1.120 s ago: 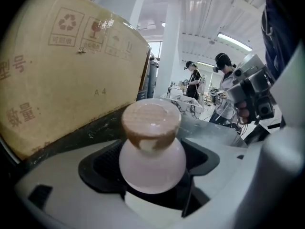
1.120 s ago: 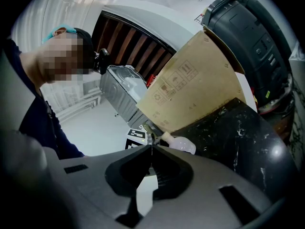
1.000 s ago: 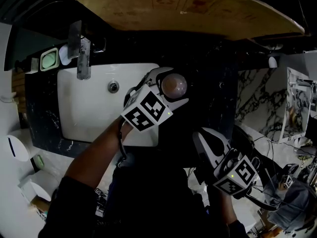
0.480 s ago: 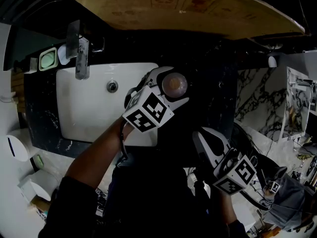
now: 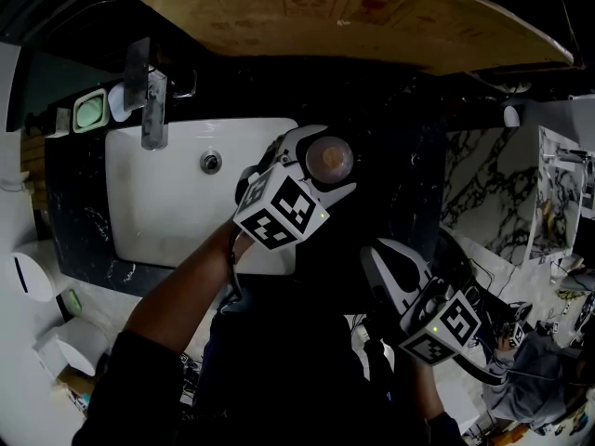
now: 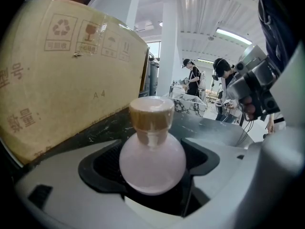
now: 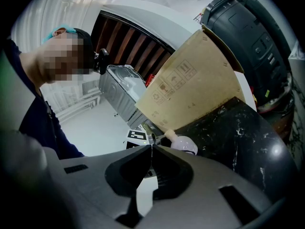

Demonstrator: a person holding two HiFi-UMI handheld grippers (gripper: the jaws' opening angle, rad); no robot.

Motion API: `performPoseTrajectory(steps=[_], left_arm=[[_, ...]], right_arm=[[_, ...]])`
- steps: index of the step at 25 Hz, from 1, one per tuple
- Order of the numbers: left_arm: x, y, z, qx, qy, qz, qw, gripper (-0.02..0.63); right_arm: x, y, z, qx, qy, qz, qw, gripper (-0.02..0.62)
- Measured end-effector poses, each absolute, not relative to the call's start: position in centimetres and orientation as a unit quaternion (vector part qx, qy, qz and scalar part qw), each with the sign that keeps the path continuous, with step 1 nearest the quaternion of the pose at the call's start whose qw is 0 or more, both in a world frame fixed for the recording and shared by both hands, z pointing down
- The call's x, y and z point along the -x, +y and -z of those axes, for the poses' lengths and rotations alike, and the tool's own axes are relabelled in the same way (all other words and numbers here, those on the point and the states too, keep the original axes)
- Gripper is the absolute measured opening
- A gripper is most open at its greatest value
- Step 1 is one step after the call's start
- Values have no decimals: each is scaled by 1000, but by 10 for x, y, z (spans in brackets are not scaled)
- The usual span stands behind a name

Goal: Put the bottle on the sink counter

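my left forearm reaches up and across from the lower left, bare below a dark sleeve. it carries the left gripper out past the right edge of the white sink basin. its fingers are clamped on the bottle, one on each side of the round pale pink body. the tan cap stands upright above them. from my head the bottle shows cap-up over the black marbled counter, just right of the basin. i cannot tell whether its base touches the stone.

my right gripper hangs lower and nearer my body, well apart from the bottle. its fingers are pressed together with nothing between them. they point up toward the counter, with the bottle and the left gripper's marker cube beyond their tips.

a big cardboard box stands along the back of the counter, close behind the bottle and filling the left of the left gripper view. a faucet juts over the basin's back rim, with a small green soap dish beside it. people stand far back in the room, past the counter's end.
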State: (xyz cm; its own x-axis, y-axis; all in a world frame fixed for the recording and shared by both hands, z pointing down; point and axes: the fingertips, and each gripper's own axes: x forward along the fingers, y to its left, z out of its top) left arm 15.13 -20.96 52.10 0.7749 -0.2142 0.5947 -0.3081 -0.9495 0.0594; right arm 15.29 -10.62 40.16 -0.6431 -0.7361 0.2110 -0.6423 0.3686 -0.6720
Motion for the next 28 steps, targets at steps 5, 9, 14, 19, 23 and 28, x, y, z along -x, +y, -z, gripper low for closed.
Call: performPoseTrajectory(steps=[5, 9, 14, 19, 23, 28], left_arm=[[-152, -210, -522, -939, -140, -307, 70, 390], [-153, -210, -522, -938, -140, -310, 62, 390], [-153, -210, -523, -937, -142, -316, 48, 390], [-153, -209, -523, -936, -142, -319, 37, 390], [-153, -209, -524, -936, -143, -319, 35, 391], [-154, -209, -525, -937, -145, -317, 34, 391]], right_arm=[[-151, -113, -396, 423, 816, 387, 78, 28], [-152, -113, -397, 421, 815, 391, 76, 28], [-149, -115, -394, 421, 813, 394, 83, 28], [-150, -112, -395, 421, 812, 397, 78, 28], [-150, -111, -396, 421, 812, 397, 78, 28], [-149, -111, -395, 420, 812, 398, 80, 28]])
